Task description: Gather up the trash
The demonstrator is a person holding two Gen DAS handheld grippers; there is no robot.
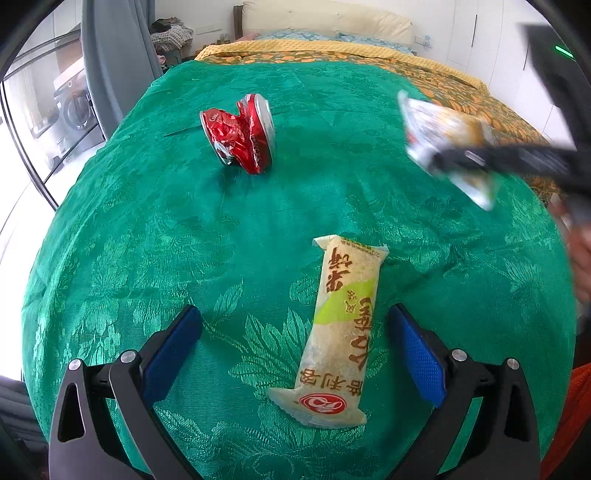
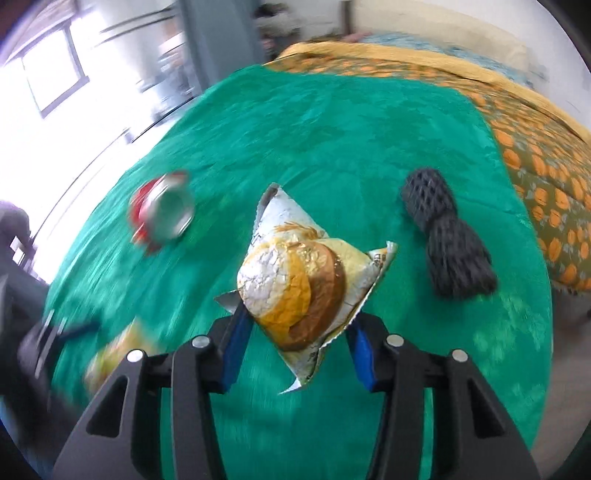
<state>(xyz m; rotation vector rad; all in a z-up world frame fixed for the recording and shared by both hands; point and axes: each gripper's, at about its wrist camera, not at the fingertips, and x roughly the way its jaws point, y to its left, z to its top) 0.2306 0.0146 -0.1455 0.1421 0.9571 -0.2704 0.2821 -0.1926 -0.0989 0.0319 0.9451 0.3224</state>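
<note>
My left gripper [image 1: 295,325] is open, low over the green cloth [image 1: 147,229], with a long beige snack packet [image 1: 341,328] lying between its fingers. A crushed red can [image 1: 242,134] lies farther back on the cloth. My right gripper [image 2: 295,325] is shut on a crumpled silver and yellow snack wrapper [image 2: 295,273] and holds it above the cloth; it also shows in the left wrist view [image 1: 447,147] at the upper right, blurred. The can [image 2: 162,212] and the beige packet [image 2: 118,354] show blurred in the right wrist view.
A black foam net sleeve [image 2: 447,240] lies on the cloth to the right. An orange patterned bedspread [image 1: 461,85] covers the bed beyond the cloth, with pillows [image 1: 325,18] at the back. A grey curtain [image 1: 114,55] and a glass door [image 1: 40,110] stand at the left.
</note>
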